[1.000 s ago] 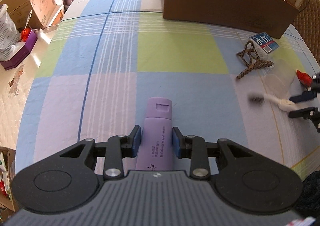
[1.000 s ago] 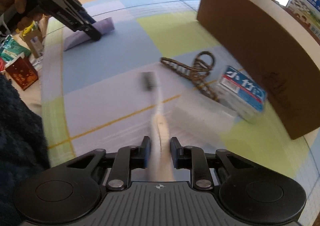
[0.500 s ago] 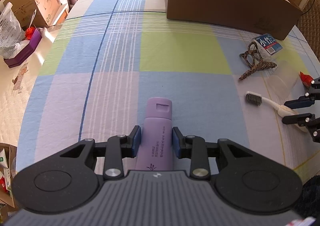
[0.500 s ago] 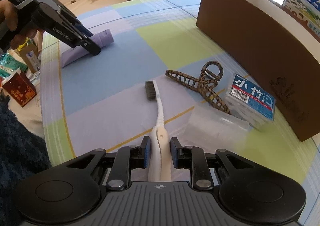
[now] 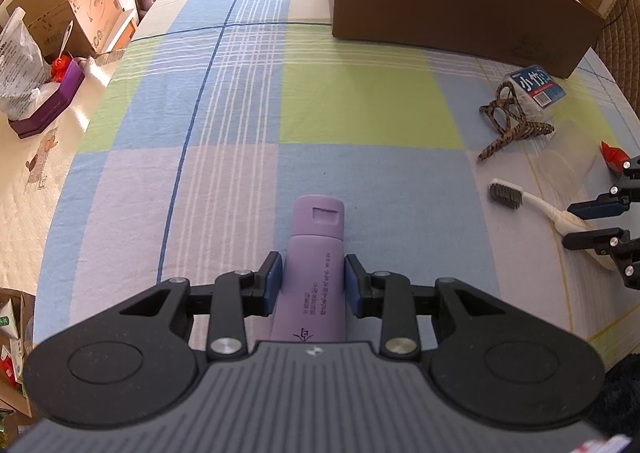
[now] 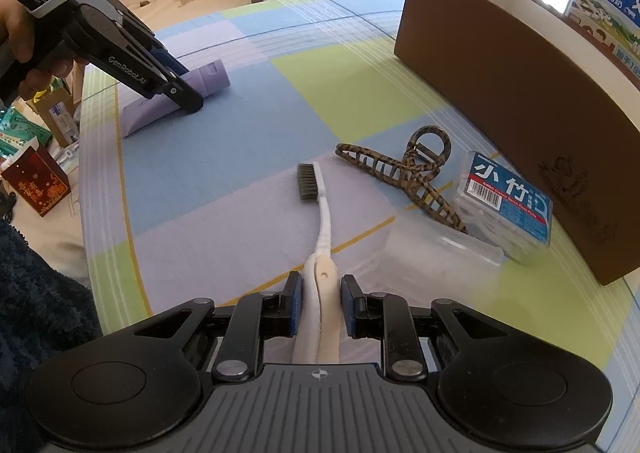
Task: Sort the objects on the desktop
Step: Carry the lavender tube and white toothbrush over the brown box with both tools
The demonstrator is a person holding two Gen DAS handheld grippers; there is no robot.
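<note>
Both grippers are down at the checked cloth. With my left gripper (image 5: pixel 312 285) I have the blue pads set against both sides of a lilac plastic squeeze tube (image 5: pixel 316 253) that lies flat on the pastel blue, green and lilac tablecloth (image 5: pixel 224 125), its flip cap pointing away from me; the pads sit flush on the tube's body. My right gripper (image 6: pixel 319 303) straddles the cream handle of a white toothbrush with dark bristles (image 6: pixel 320 229), which lies on the cloth with its head away from me. A slim gap shows on either side of the handle, so the fingers are narrow but not clamped on it. Just right of the brush head lies a tortoiseshell-patterned claw hair clip (image 6: pixel 408 173), and touching its far end is a clear plastic box with a blue label (image 6: pixel 508 201). A frosted clear plastic lid (image 6: pixel 432 253) rests near the brush handle, just in front of that box. Beyond them stands a long open brown cardboard box (image 6: pixel 500 65) with a white inside.
</note>
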